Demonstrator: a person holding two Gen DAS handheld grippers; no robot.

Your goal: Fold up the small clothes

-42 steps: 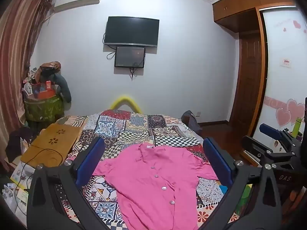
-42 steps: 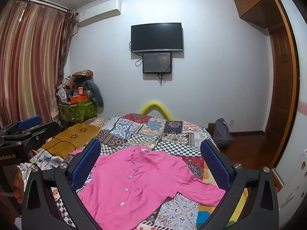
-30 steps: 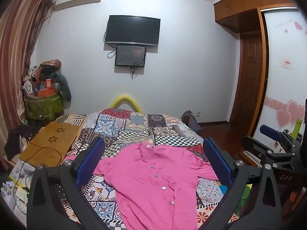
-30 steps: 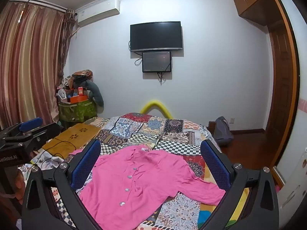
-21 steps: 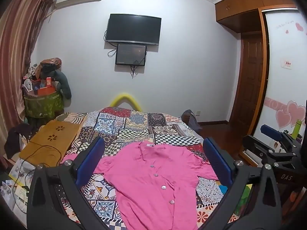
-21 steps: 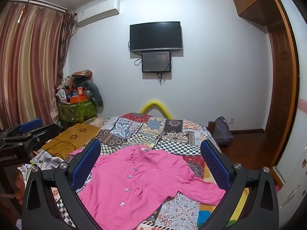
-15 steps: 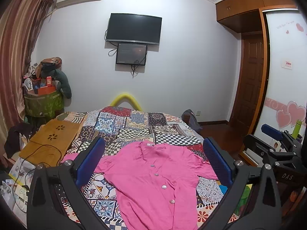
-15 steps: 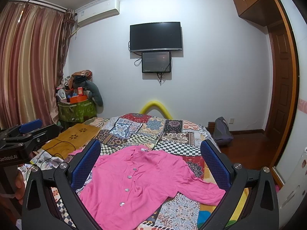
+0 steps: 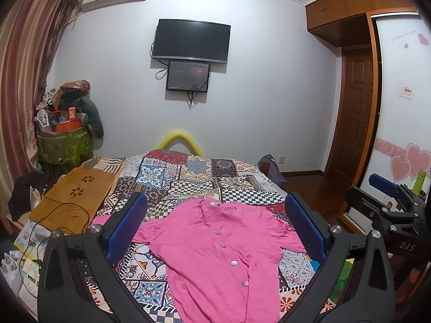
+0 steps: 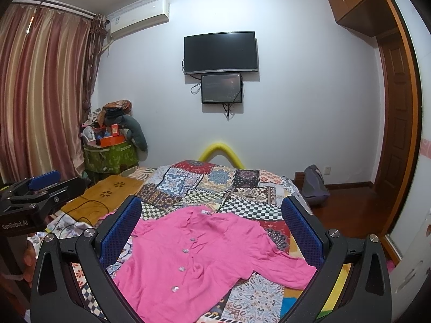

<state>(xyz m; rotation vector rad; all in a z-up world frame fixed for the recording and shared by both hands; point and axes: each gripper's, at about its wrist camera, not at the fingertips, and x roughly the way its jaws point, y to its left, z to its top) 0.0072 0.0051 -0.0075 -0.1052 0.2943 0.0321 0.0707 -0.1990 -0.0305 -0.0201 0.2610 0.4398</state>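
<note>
Patchwork bedspread (image 9: pixel 188 177) bears a spread pink shirt (image 9: pixel 221 253).

Patchwork quilt (image 9: pixel 188 177), wall television (image 9: pixel 191 40), wooden lap desk (image 9: pixel 72 199), striped curtains (image 10: pixel 40 94).

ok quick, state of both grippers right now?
Left gripper: open, holding nothing, above the pink shirt.
Right gripper: open, holding nothing, above the same shirt.

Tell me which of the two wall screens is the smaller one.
The lower screen, mounted directly beneath the wide black TV; it is narrower and has cables hanging below it.
</note>
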